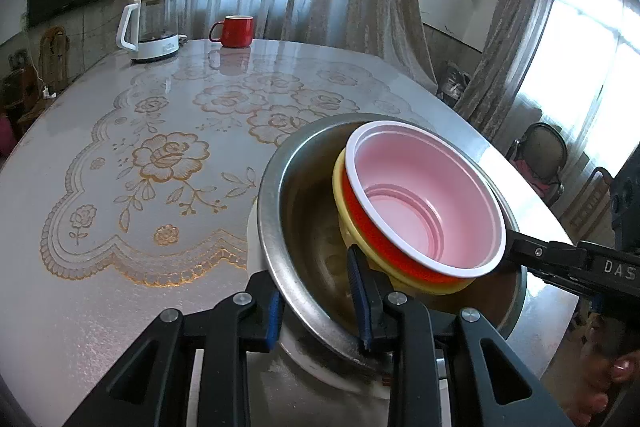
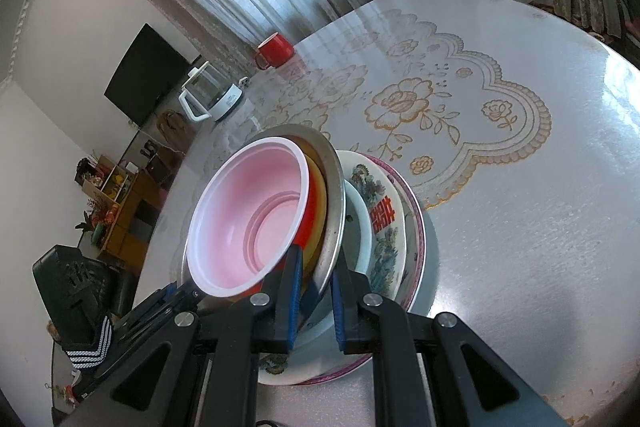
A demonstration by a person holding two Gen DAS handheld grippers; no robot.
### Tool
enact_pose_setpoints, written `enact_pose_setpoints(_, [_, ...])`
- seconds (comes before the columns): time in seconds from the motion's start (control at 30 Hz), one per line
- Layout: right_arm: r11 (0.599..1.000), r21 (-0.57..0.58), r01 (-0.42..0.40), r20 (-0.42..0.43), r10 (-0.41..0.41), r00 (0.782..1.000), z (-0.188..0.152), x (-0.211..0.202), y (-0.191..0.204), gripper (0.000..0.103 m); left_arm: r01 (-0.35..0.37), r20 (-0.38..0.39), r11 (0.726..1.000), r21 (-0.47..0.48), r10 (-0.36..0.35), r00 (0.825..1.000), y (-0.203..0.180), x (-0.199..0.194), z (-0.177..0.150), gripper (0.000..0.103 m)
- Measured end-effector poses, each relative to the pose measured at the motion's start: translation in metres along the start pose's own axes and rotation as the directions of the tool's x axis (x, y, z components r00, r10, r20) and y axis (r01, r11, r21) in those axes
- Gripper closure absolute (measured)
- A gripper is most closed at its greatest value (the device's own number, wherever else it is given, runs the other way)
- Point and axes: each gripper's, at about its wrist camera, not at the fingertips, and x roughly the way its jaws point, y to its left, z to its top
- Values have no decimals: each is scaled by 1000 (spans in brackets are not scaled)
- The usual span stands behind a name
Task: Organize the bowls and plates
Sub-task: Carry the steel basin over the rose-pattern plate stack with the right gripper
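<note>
A steel bowl (image 1: pixel 304 227) holds a yellow bowl (image 1: pixel 350 227) with a red bowl, pink inside (image 1: pixel 416 203), nested in it. My left gripper (image 1: pixel 316 303) straddles the steel bowl's near rim, one finger outside and one inside; the jaws look closed on it. In the right wrist view my right gripper (image 2: pixel 316 291) is closed on the steel bowl's rim (image 2: pixel 334 211) from the other side. The steel bowl sits on a stack of patterned plates (image 2: pixel 386 227). The right gripper also shows in the left wrist view (image 1: pixel 520 251).
The round table (image 1: pixel 120 287) has a lace-patterned cover. A white kettle (image 1: pixel 150 27) and a red mug (image 1: pixel 236 31) stand at the far edge. Chairs (image 1: pixel 544 155) are beyond the table at right.
</note>
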Motion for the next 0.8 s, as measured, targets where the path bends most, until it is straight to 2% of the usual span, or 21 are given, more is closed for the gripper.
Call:
enact_pose_setpoints(0.27, [1000,-25,18,0,-18,1000,1,2,6,90,-13,-12,1000,4,13,1000,1,4,-1,72])
enact_pose_setpoints(0.8, [1000,1,21,-8,-21,1000,3,7,0,88,-26,-4,999,21,26,1000,-3,6,-1,71])
